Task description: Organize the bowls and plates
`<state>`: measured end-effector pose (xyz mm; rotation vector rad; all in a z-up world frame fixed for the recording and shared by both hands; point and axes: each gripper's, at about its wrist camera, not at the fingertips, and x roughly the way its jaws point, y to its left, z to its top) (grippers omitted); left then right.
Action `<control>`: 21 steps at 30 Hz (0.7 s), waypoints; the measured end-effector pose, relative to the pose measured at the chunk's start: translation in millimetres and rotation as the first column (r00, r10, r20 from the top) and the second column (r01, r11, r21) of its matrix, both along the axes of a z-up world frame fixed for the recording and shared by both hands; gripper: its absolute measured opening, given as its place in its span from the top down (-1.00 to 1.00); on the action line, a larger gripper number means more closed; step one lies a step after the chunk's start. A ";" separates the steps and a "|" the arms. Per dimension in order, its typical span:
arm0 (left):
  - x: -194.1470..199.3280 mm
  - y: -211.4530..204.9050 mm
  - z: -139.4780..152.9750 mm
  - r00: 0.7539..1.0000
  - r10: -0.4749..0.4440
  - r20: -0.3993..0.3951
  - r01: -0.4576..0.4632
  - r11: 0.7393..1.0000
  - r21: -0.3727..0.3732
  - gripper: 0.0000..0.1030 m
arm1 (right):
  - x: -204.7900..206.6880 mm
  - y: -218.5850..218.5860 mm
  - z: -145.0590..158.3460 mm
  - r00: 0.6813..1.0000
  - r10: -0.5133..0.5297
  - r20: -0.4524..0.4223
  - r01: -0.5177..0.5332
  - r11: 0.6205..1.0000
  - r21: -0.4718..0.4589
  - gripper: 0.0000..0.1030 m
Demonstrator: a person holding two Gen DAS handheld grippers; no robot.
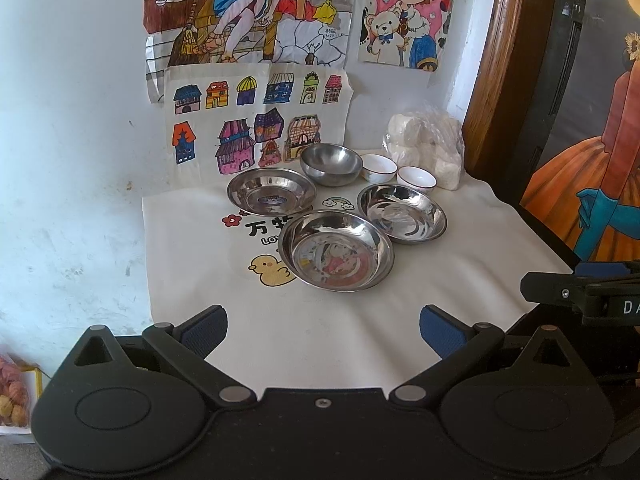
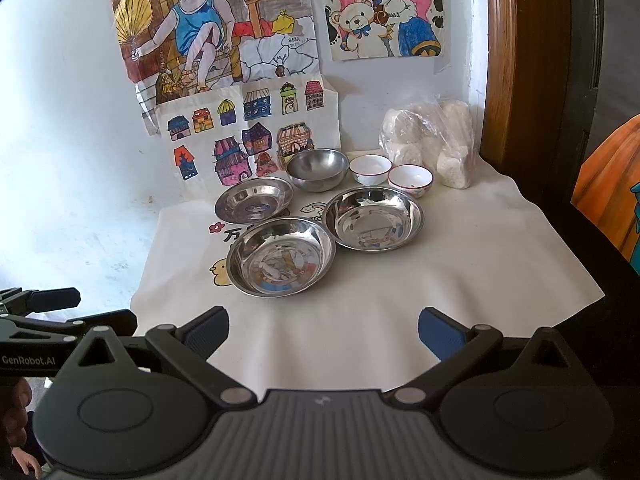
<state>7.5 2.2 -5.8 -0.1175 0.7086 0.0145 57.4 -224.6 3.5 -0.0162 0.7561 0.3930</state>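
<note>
A white cloth [image 1: 340,332] covers the table and runs back to the white wall [image 1: 72,128]; its left edge drops off beside the wall, and its right edge ends on dark tabletop short of the wooden door frame [image 1: 486,64]. The near half of the cloth, from the dishes forward to both grippers, lies bare, and so does the strip to the right of the dishes. All the dishes are gathered in the far middle. There are three shallow steel plates: the nearest one [image 1: 336,250] over the printed duck, one [image 1: 402,213] just right of it and behind, one [image 1: 272,191] back left, with narrow gaps between them. Behind them stands one deep steel bowl [image 1: 331,164] close to the drawings on the wall, and to its right two small white bowls, one [image 1: 379,167] just beside the steel bowl and the other [image 1: 416,179] next to it. One clear bag [image 1: 426,146] of white lumps sits in the back right corner, close to the second white bowl. The left gripper [image 1: 323,330] and the right gripper [image 2: 323,330] both hang over the near edge, jaws spread wide with nothing in them.
</note>
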 end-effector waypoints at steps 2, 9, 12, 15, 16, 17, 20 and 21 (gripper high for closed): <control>0.0 -0.3 0.2 1.000 0.001 0.000 -0.001 1.000 0.000 -0.98 | 0.5 -0.7 -0.5 1.000 0.000 0.000 0.000 1.000 0.000 -1.00; 0.5 0.0 0.4 1.000 0.001 -0.003 -0.001 1.000 -0.001 -0.98 | 0.6 0.2 -0.1 1.000 -0.001 -0.001 0.001 1.000 -0.002 -1.00; -0.6 -3.4 -5.2 1.000 0.001 -0.003 -0.001 1.000 0.001 -0.98 | 0.9 -0.1 -0.4 1.000 -0.001 -0.001 0.001 1.000 -0.002 -1.00; -0.5 -3.4 -5.1 1.000 0.002 -0.003 -0.002 1.000 0.001 -0.98 | 1.6 -0.5 -0.8 1.000 0.000 -0.002 0.000 1.000 -0.002 -1.00; -0.3 -3.4 -5.5 1.000 0.002 -0.003 -0.002 1.000 0.001 -0.98 | 1.2 0.2 -0.3 1.000 -0.001 -0.002 0.001 1.000 -0.003 -1.00; -0.1 -3.5 -5.6 1.000 0.001 -0.004 -0.001 1.000 0.001 -0.98 | 1.0 0.6 0.0 1.000 -0.002 -0.002 0.002 1.000 -0.003 -1.00; 0.8 -5.5 -9.1 1.000 -0.001 -0.004 0.001 1.000 0.001 -0.98 | 1.4 0.5 0.3 1.000 -0.002 -0.003 0.002 1.000 -0.003 -1.00; 0.9 -6.0 -10.6 1.000 -0.001 -0.004 0.001 1.000 0.002 -0.98 | 1.5 0.4 0.3 1.000 -0.002 -0.003 0.002 1.000 -0.004 -1.00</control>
